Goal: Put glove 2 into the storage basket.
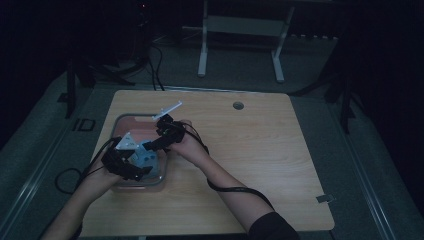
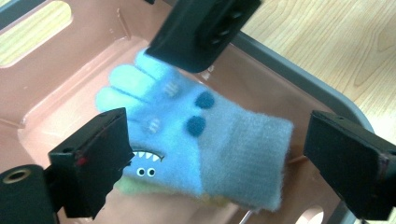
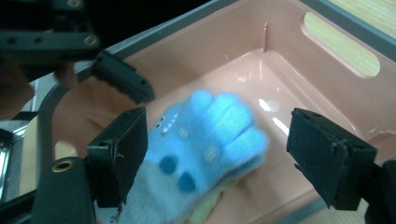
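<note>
A blue knitted glove [image 2: 187, 135] with dark dots and a toothed monster face lies in a pink basket [image 2: 70, 60] with a grey rim. My left gripper [image 2: 219, 163] is open, its jaws spread on either side of the glove's cuff end. My right gripper [image 3: 224, 154] is open too and straddles the glove [image 3: 196, 149] at its finger end, its left jaw against the knit. In the high view both grippers, left [image 1: 142, 169] and right [image 1: 154, 144], reach down into the basket [image 1: 120, 125] over the glove [image 1: 148, 157]. One jaw of the other gripper crosses the top of each gripper view.
Something yellow-green [image 2: 128, 189] lies under the glove. The basket stands at the left of a wooden table [image 1: 250, 150] with a cable hole [image 1: 238, 105] at the back. Cables trail from both grippers. A white desk frame [image 1: 240, 40] stands beyond.
</note>
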{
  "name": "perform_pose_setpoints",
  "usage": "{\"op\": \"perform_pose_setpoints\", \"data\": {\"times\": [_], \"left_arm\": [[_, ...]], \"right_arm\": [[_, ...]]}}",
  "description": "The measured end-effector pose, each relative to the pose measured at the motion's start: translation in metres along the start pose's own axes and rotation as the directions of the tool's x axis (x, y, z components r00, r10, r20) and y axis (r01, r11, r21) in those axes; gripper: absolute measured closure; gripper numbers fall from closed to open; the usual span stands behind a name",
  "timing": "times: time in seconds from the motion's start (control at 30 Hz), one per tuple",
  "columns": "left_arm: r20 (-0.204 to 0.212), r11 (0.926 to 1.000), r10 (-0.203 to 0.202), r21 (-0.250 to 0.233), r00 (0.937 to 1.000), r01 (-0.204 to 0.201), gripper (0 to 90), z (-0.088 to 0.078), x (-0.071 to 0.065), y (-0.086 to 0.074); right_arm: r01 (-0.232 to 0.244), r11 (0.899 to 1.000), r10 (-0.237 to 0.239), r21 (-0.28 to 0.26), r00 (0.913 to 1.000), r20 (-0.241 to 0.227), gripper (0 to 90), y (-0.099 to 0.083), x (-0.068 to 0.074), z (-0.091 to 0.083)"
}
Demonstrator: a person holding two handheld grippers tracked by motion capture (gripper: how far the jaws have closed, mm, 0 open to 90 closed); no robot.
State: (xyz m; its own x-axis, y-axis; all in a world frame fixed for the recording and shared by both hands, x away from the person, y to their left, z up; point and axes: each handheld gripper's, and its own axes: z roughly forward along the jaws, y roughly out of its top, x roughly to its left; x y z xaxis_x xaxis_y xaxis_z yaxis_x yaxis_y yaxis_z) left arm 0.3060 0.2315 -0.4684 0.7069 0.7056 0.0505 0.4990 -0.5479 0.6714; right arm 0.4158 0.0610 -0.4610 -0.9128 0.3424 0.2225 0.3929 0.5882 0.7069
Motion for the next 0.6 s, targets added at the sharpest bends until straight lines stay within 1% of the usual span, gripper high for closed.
{"op": "perform_pose_setpoints", "data": {"times": [0.07,0.13,0.2,0.33,0.43,0.5,0.6], "left_arm": [[0.011,0.9999,-0.01,-0.009,0.9999,0.01,4.0,0.001,-0.001,0.002],[0.024,0.9995,-0.012,-0.03,0.9997,0.012,3.4,0.001,-0.003,0.004],[0.027,0.999,-0.007,-0.044,0.9996,0.008,2.7,0.001,-0.005,0.007],[0.05,0.9977,0.0,-0.068,0.9988,0.004,2.7,0.003,-0.011,0.014],[0.069,0.9974,0.012,-0.072,0.9976,-0.007,2.7,0.006,-0.016,0.018],[0.077,0.9968,0.022,-0.078,0.9968,-0.016,2.7,0.007,-0.019,0.02],[0.092,0.9958,0.03,-0.089,0.9953,-0.021,2.7,0.009,-0.024,0.024]], "right_arm": [[0.004,1.0,-0.004,-0.004,1.0,-0.005,18.6,-0.003,-0.001,-0.004],[0.008,1.0,-0.008,-0.002,0.9999,-0.009,18.6,-0.006,-0.001,-0.008],[0.019,1.0,-0.019,-0.004,0.9998,-0.009,18.6,-0.009,0.0,-0.012],[0.031,1.0,-0.031,-0.004,0.9995,-0.007,18.5,-0.019,0.0,-0.022],[0.026,0.999,-0.027,-0.019,0.9996,-0.013,18.5,-0.027,-0.002,-0.029],[0.02,1.0,-0.021,-0.021,0.9997,-0.014,18.4,-0.032,-0.004,-0.034],[0.024,1.0,-0.024,-0.019,0.9997,0.002,17.5,-0.041,-0.008,-0.041]]}}
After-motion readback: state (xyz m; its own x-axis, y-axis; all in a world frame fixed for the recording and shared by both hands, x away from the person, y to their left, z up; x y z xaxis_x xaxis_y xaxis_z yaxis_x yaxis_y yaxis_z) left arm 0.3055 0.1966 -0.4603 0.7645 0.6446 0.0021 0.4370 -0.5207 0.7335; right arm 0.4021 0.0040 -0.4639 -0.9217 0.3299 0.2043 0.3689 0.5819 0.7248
